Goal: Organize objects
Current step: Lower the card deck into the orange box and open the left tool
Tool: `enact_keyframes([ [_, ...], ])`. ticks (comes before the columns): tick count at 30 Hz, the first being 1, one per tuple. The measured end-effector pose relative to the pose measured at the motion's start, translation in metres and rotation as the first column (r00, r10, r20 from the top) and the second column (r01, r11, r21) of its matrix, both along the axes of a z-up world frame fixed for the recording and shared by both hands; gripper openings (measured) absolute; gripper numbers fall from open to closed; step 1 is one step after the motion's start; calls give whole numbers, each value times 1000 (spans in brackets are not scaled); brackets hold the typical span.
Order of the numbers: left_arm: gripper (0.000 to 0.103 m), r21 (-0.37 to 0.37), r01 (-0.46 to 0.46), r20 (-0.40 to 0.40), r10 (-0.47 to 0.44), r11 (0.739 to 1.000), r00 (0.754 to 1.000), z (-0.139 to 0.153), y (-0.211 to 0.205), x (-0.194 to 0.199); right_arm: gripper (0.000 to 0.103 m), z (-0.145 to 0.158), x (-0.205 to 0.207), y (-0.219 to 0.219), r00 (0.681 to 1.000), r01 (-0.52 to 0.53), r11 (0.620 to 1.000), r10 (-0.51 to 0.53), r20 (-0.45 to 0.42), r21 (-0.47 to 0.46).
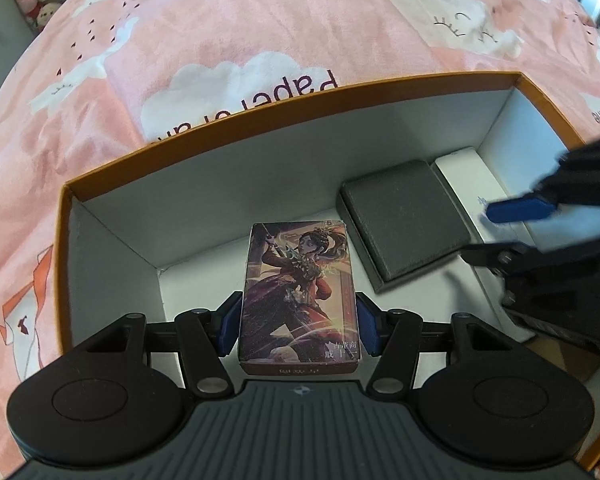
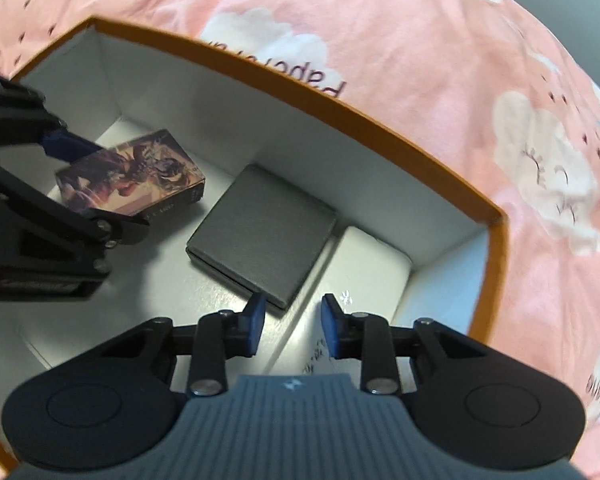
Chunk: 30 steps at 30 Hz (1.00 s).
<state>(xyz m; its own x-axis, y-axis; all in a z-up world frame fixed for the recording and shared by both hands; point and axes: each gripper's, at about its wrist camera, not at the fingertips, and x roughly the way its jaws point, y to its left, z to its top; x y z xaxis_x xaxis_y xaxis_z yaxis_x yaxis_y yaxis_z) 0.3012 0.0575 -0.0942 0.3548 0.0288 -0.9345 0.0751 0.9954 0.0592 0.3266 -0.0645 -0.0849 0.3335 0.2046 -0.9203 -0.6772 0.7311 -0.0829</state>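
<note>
Left jaws: I have my left gripper (image 1: pixel 298 326) grasping the illustrated purple card box (image 1: pixel 299 294), inside the orange-rimmed white cardboard box (image 1: pixel 100 168).
Right jaws: my right gripper (image 2: pixel 292 326) is narrowly parted, empty, over the white flat box (image 2: pixel 370 264) beside the dark grey square case (image 2: pixel 264 232).
Writing: the pink cloud-print blanket (image 1: pixel 228 20) reads "paper".

1. The left gripper (image 1: pixel 298 322) points steeply down, its blue pads (image 1: pixel 229 322) set wide and closed on the card box (image 1: pixel 300 296).
2. The right gripper (image 2: pixel 292 324) also points steeply down, jaws partly closed with nothing between them.
3. In the left wrist view, the right gripper sits at three o'clock.
</note>
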Motion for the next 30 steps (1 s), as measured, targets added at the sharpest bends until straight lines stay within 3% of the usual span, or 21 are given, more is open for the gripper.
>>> enact_keyframes([
  [8,67,-103,-121,-49,116,987,992,-10,7,16,33,6,-11,-7,999,30,999,-29,-14,43],
  [14,69,-122,-141,-70,133,982,989,-8,13,20,35,7,-19,-10,999,32,997,-31,-17,63],
  [18,69,-78,7,-93,-14,997,996,0,5,16,36,6,-21,-11,1000,16,998,-14,-23,62],
  [22,69,80,208,-145,-195,975,970,-4,-12,2,36,6,-23,-11,1000,6,998,-5,-22,58],
  [24,66,148,261,-175,-234,954,956,-12,-17,0,36,5,-23,-11,1000,11,998,-10,-20,61],
  [26,54,180,272,-196,-237,945,952,-21,-18,1,36,5,-22,-11,1000,20,998,-19,-19,65],
  [28,36,157,257,-217,-220,954,951,-27,-16,6,36,5,-22,-11,1000,24,997,-23,-20,71],
  [30,31,118,233,-203,-207,965,957,-28,-12,9,36,3,-23,-11,1000,23,997,-22,-20,71],
])
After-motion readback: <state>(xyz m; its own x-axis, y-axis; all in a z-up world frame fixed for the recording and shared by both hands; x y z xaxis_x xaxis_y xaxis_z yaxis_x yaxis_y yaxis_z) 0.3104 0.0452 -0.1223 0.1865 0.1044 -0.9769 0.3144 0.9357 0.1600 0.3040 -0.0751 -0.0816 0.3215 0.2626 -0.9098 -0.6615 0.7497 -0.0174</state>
